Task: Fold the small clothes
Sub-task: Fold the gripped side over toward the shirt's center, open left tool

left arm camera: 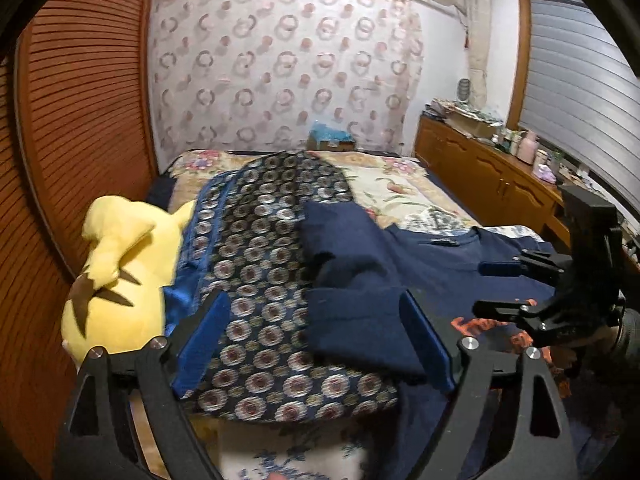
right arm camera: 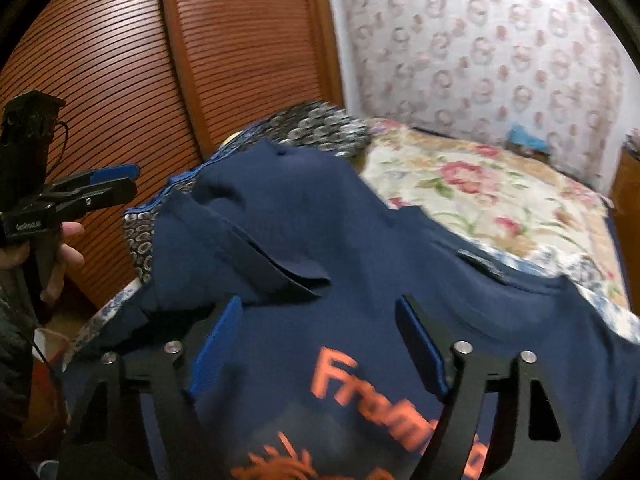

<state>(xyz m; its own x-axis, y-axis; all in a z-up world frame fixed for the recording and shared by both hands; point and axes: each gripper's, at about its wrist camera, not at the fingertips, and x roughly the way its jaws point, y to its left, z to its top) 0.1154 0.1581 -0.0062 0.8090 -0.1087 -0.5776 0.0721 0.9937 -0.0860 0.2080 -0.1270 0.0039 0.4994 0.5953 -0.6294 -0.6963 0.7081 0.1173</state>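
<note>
A navy T-shirt [right arm camera: 360, 248] with orange print lies front up on the bed, collar toward the far side. One sleeve side [left arm camera: 352, 320] is folded over onto the body. My left gripper [left arm camera: 314, 298] is open just above that folded part and the patterned cloth beside it, its blue pads [left arm camera: 204, 336] gripping nothing. My right gripper [right arm camera: 320, 302] hovers open over the shirt's chest, right above the orange lettering [right arm camera: 340, 376], and holds nothing. Each gripper also shows in the other's view: the right gripper [left arm camera: 478, 287] at the right, the left gripper [right arm camera: 134, 182] at the left, held by a hand.
A dark cloth with round patterns [left arm camera: 260, 240] lies left of the shirt, with a yellow plush toy [left arm camera: 116, 272] beyond it. The floral bedspread [right arm camera: 480, 192] stretches behind. Louvred wooden doors [right arm camera: 120, 60] stand at the left, a wooden cabinet [left arm camera: 480, 172] with clutter at the right.
</note>
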